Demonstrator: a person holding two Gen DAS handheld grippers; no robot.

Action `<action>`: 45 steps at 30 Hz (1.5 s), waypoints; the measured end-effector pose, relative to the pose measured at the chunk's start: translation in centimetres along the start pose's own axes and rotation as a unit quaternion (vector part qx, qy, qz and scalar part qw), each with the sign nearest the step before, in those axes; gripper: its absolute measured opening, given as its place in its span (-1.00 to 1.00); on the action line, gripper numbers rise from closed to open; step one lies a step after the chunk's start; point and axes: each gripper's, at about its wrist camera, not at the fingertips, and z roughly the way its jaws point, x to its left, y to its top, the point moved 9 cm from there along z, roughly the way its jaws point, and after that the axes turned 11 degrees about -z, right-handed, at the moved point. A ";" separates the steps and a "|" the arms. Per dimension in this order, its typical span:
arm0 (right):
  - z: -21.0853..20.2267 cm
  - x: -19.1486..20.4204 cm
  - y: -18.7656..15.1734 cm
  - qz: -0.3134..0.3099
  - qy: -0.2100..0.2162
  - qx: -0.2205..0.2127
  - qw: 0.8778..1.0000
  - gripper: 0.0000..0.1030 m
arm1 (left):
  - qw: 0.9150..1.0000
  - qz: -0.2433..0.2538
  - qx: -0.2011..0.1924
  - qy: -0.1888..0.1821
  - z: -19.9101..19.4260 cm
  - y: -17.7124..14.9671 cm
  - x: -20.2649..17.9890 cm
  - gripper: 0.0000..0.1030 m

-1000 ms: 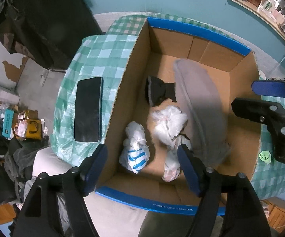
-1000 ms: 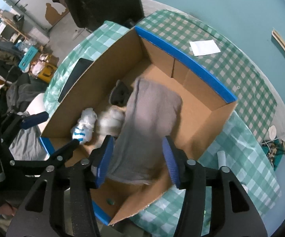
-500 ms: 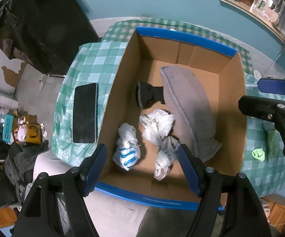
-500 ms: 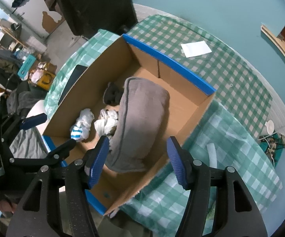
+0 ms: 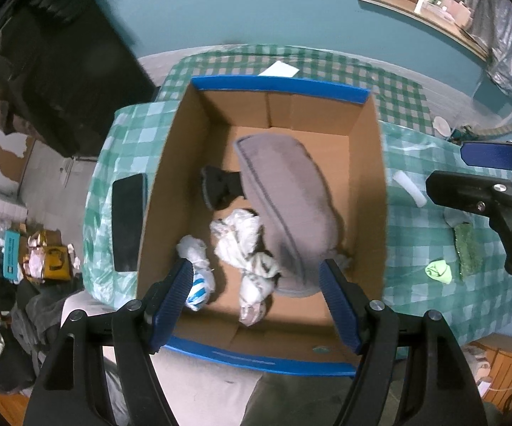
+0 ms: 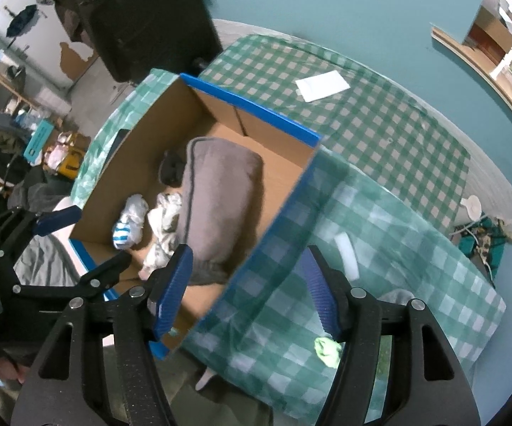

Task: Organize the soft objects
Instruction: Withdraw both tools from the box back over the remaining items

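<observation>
1. Looking down from the left wrist camera, the left gripper (image 5: 256,277) has its jaws spread with nothing pinched; they hang above the near end of the cardboard box (image 5: 371,163).
2. Between and just beyond its fingers lie the white bundle with blue stripes (image 5: 199,277), the crumpled white cloth (image 5: 245,245) and the gray towel (image 5: 288,206). A black item (image 5: 218,186) lies farther ahead, touching the towel's left edge.
3. A phone (image 5: 126,223) rests on the checked tablecloth (image 5: 415,248), left of the left finger, outside the box. A green cloth (image 5: 439,270) lies on the tablecloth to the right.
4. Seen from the right wrist camera, the right gripper (image 6: 249,284) holds nothing between its spread jaws. They straddle the box's right wall (image 6: 281,227).
5. The gray towel (image 6: 217,198) lies inside the box, ahead of the left finger. The green cloth (image 6: 327,349) sits just below the right finger.
</observation>
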 end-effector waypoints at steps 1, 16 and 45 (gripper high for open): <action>-0.2 -0.4 -0.4 0.004 -0.002 0.000 1.000 0.27 | 1.000 0.004 -0.001 -0.001 -0.1 0.0 -0.5 0.45; -2.3 -5.7 -5.7 0.064 -0.020 0.001 0.998 0.27 | 0.999 0.050 -0.005 -0.016 -0.9 -0.6 -6.5 0.45; -0.7 -15.1 -17.3 0.132 -0.047 0.032 0.990 0.36 | 0.990 0.134 0.029 -0.026 1.6 -4.3 -16.3 0.45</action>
